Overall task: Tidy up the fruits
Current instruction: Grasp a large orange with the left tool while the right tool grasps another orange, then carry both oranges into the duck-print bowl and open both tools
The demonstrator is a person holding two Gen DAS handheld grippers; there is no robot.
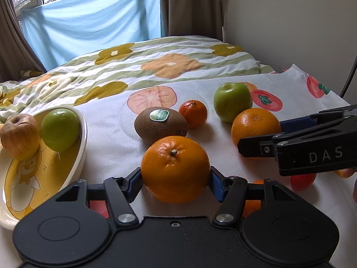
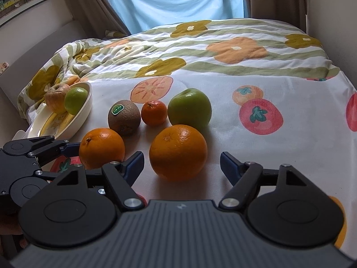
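My left gripper (image 1: 176, 184) is shut on a large orange (image 1: 175, 168), its blue pads against both sides; the same orange shows in the right wrist view (image 2: 101, 147). My right gripper (image 2: 181, 164) is open, its fingers either side of a second large orange (image 2: 178, 151), apart from it. That orange also shows in the left wrist view (image 1: 255, 127). Behind lie a kiwi (image 1: 160, 124) with a sticker, a small mandarin (image 1: 193, 113) and a green apple (image 1: 232, 101). A yellow-and-white bowl (image 1: 82, 147) at left holds a reddish apple (image 1: 19, 136) and a green apple (image 1: 60, 129).
The fruit lies on a white cloth with printed persimmons (image 2: 261, 116) over a bed. A flowered quilt (image 2: 200, 51) is bunched behind. A wall (image 1: 290, 22) stands at right; curtains and a window are at the back.
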